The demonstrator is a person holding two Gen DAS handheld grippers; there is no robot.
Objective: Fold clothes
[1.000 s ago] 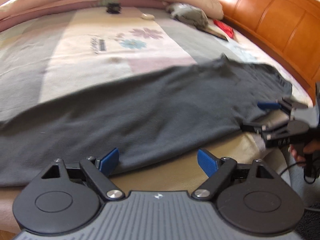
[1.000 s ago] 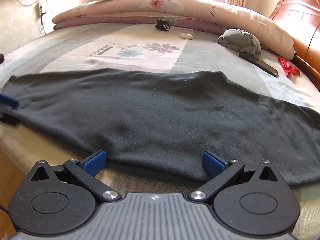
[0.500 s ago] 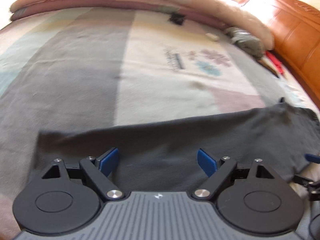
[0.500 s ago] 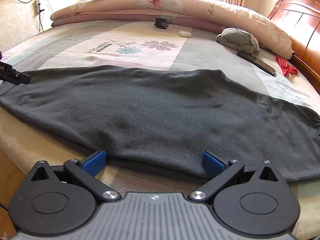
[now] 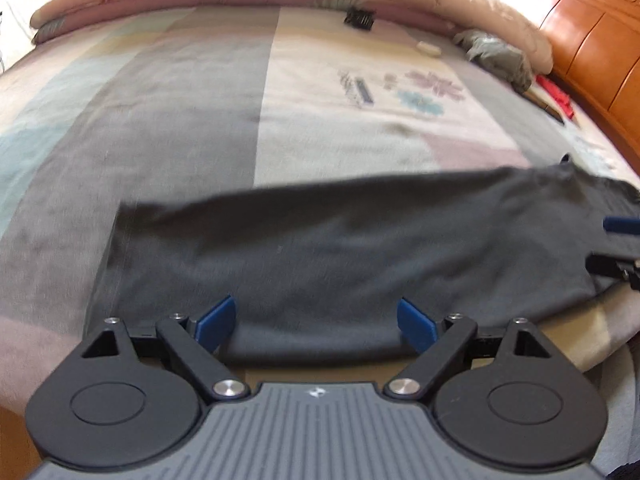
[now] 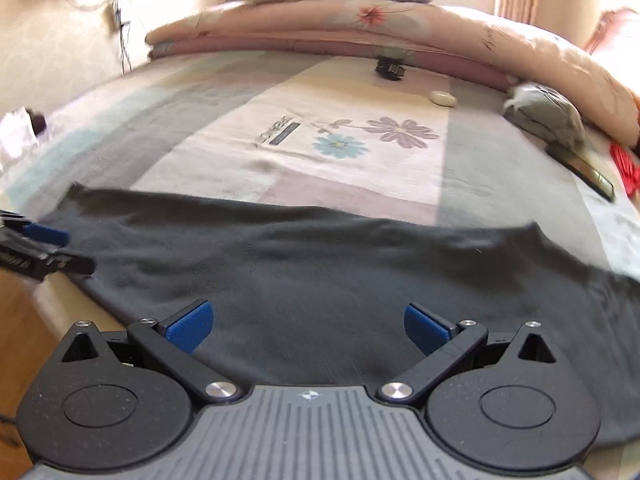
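Dark grey garment (image 5: 360, 248) spread flat, lightly creased, along the bed (image 5: 180, 120) edge; left tool (image 5: 316, 326) and right tool (image 6: 306, 326) both spread, pinching nothing.

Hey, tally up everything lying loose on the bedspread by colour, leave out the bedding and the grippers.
Dark grey: 1, the garment
Grey-green: 1, the bundle of cloth
Black: 2, the comb-like clip and the flat bar
White: 1, the small oval thing
Red: 1, the red thing
Total: 6
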